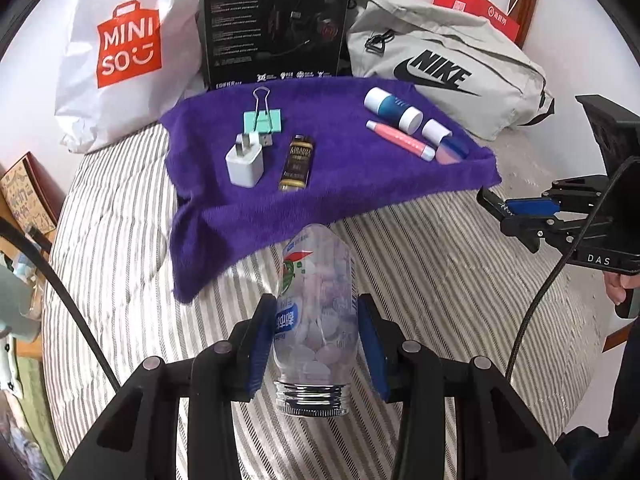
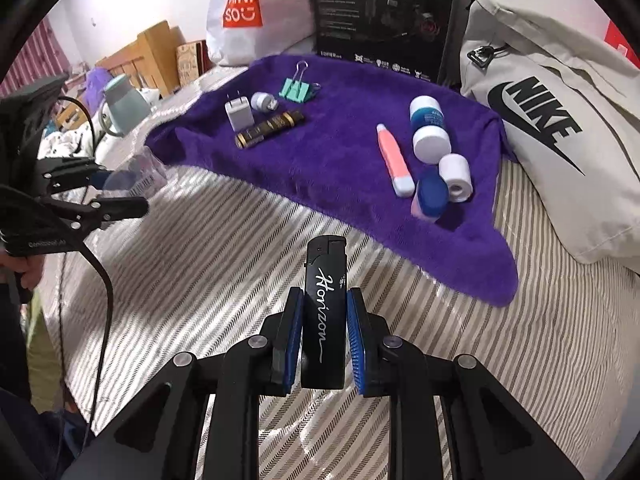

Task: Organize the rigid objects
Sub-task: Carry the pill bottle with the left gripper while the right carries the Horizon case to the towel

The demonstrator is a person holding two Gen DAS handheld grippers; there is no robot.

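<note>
Two handheld grippers hover over a striped bedspread (image 2: pixel 208 280), both in front of a purple towel (image 1: pixel 340 160). Left gripper (image 1: pixel 316 344) is clamped on a clear bottle (image 1: pixel 316 300) of pale tablets, cap end missing, just short of the towel's near edge. Right gripper (image 2: pixel 322 340) is clamped on a black lighter (image 2: pixel 325 312), also short of that edge. On the towel lie a white charger plug (image 1: pixel 245 162), a mint binder clip (image 1: pixel 263 120) and a pink tube (image 1: pixel 400 140).

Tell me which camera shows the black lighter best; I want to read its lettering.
The right wrist view. There the black lighter stands upright between the pads of the right hand-held gripper, close up, with the white script "Horizon" readable. The left wrist view shows only its tip, small and sideways at the right edge, lettering illegible.
</note>
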